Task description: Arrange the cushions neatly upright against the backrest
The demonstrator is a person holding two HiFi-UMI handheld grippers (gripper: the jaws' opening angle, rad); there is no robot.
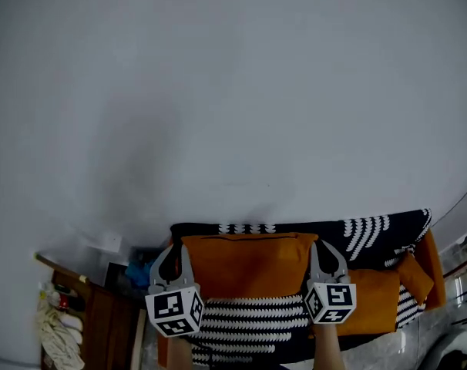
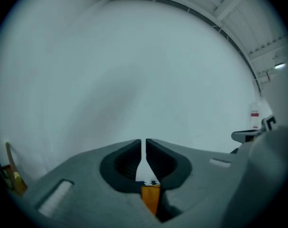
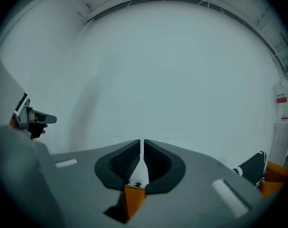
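Note:
A wide orange cushion (image 1: 249, 264) stands upright against the sofa's backrest, which is draped in a black-and-white throw (image 1: 364, 230). My left gripper (image 1: 172, 251) is at the cushion's upper left corner and my right gripper (image 1: 326, 247) at its upper right corner. In the left gripper view the jaws (image 2: 144, 146) are closed to a thin slit, with wall showing through and the orange cushion (image 2: 150, 198) low behind them. The right gripper (image 3: 142, 146) looks the same, with the orange cushion (image 3: 133, 198) below it. Nothing sits between either pair of pads.
A second orange cushion (image 1: 376, 299) and a small one (image 1: 414, 276) lie at the sofa's right end. The striped seat (image 1: 249, 322) shows below the cushion. A wooden side table (image 1: 102, 307) with white cloth (image 1: 56, 338) stands at the left. A bare white wall (image 1: 233, 91) fills the rest.

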